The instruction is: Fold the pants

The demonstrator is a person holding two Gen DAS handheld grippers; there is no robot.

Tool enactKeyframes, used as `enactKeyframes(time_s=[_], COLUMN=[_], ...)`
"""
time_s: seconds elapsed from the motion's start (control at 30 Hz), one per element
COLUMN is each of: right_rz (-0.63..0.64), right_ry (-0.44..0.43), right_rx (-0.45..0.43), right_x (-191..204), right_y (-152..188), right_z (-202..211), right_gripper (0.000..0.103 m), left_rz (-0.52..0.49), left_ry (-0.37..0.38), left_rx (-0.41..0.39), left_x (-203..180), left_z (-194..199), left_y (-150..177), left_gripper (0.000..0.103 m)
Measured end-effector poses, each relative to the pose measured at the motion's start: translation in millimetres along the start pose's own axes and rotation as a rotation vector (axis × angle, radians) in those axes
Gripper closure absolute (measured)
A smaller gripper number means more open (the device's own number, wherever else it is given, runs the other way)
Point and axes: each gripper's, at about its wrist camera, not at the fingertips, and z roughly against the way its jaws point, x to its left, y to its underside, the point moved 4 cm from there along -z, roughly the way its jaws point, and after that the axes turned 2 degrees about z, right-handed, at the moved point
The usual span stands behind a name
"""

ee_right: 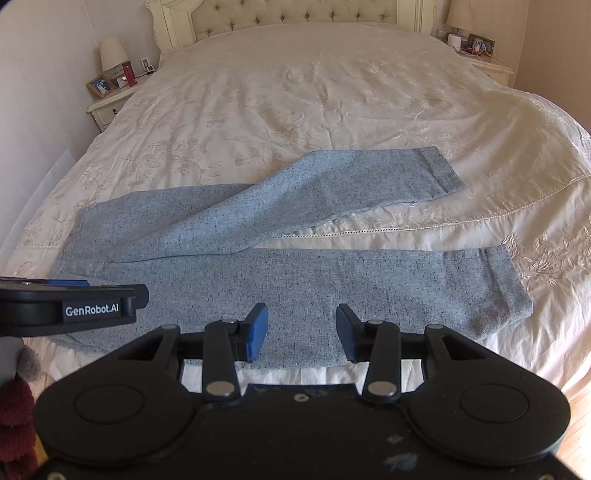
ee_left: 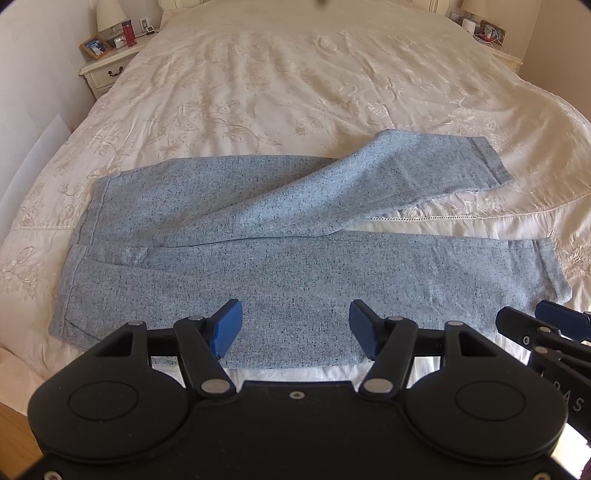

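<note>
Light blue speckled pants (ee_left: 288, 266) (ee_right: 295, 280) lie flat across the near end of the bed, waistband to the left, cuffs to the right. The far leg angles up and away; the near leg runs straight along the bed edge. My left gripper (ee_left: 295, 328) hovers above the near leg, open, nothing between its blue pads. My right gripper (ee_right: 301, 330) hovers above the same leg further right, also open and empty. Each gripper shows at the edge of the other's view: the right one (ee_left: 554, 325) and the left one (ee_right: 70, 306).
The cream embroidered bedspread (ee_right: 314, 110) covers the bed up to a tufted headboard (ee_right: 295, 18). A nightstand (ee_left: 107, 68) with a lamp, photo frame and red bottle stands far left; another nightstand (ee_right: 487, 62) stands far right. Wooden floor (ee_right: 580, 424) shows at the right.
</note>
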Motion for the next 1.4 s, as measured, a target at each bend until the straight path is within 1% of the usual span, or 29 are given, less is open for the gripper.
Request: enactKeyframes(time_s=[0.27, 0.37, 0.47, 0.53, 0.7, 0.73, 0.77, 0.8, 0.87, 0.93, 0.97, 1.0, 1.03, 1.1, 1.13, 1.17, 1.23, 1.4], right_rz=[-0.017, -0.034, -0.06, -0.093, -0.207, -0.232, -0.251, -0.251, -0.253, -0.238, -0.205, -0.184, -0.184, -0.135, -0.103, -0.103, -0.071, 0.009], right_ry=[0.004, 0.006, 0.014, 0.036, 0.104, 0.121, 0.16, 0.16, 0.192, 0.226, 0.251, 0.262, 0.262, 0.272, 0.261, 0.261, 0.241, 0.147], right_rx=[0.021, 0.032, 0.049, 0.063, 0.083, 0.088, 0.104, 0.104, 0.121, 0.149, 0.167, 0.178, 0.178, 0.211, 0.242, 0.242, 0.272, 0.295], right_x=[3.0, 1.0, -7.8, -22.4, -78.9, -98.0, -128.3, -128.3, -157.7, -194.4, -228.6, -243.8, -243.8, -274.1, -301.9, -301.9, -316.5, -336.9], right_y=[-3.1, 0.9, 8.0, 13.9, 25.9, 30.4, 37.8, 37.8, 45.0, 52.6, 57.5, 59.5, 59.5, 63.6, 67.4, 67.4, 68.1, 57.1], right_z=[-12.7, -17.1, -21.0, -23.1, -29.4, -32.5, -37.6, -37.6, -43.4, -51.7, -60.6, -65.8, -65.8, -79.7, -94.1, -94.1, -108.9, -141.4], right_gripper=[0.059, 0.059, 0.059, 0.059, 0.059, 0.059, 0.059, 0.059, 0.059, 0.059, 0.059, 0.059, 0.059, 0.06, 0.059, 0.059, 0.06, 0.06], left_rz=[-0.016, -0.029, -0.049, -0.069, -0.126, -0.136, -0.142, -0.145, -0.15, -0.148, -0.146, -0.145, -0.143, -0.137, -0.133, -0.129, -0.116, -0.045], left_ry=[0.005, 0.011, 0.045, 0.067, 0.093, 0.101, 0.106, 0.106, 0.096, 0.084, 0.078, 0.07, 0.062, 0.049, 0.039, 0.029, 0.011, -0.022], left_rx=[0.021, 0.031, 0.042, 0.054, 0.079, 0.09, 0.1, 0.111, 0.132, 0.153, 0.162, 0.171, 0.179, 0.189, 0.196, 0.205, 0.22, 0.24], left_x=[-1.7, -4.7, -14.8, -26.2, -61.8, -70.8, -78.6, -87.1, -103.4, -119.9, -128.0, -135.4, -143.8, -158.7, -165.7, -172.1, -185.2, -205.3], left_z=[-10.7, -17.4, -24.6, -28.0, -36.1, -39.2, -42.2, -45.6, -51.9, -57.3, -59.6, -61.6, -63.8, -68.5, -71.7, -74.6, -79.8, -83.9], left_y=[-5.7, -6.5, -5.4, -4.8, -3.8, -2.8, -1.9, -0.8, 1.6, 4.4, 5.8, 7.0, 8.9, 11.9, 13.0, 14.5, 16.9, 20.7], left_gripper=[0.037, 0.037, 0.038, 0.037, 0.037, 0.037, 0.037, 0.038, 0.038, 0.038, 0.038, 0.038, 0.038, 0.038, 0.038, 0.038, 0.038, 0.038])
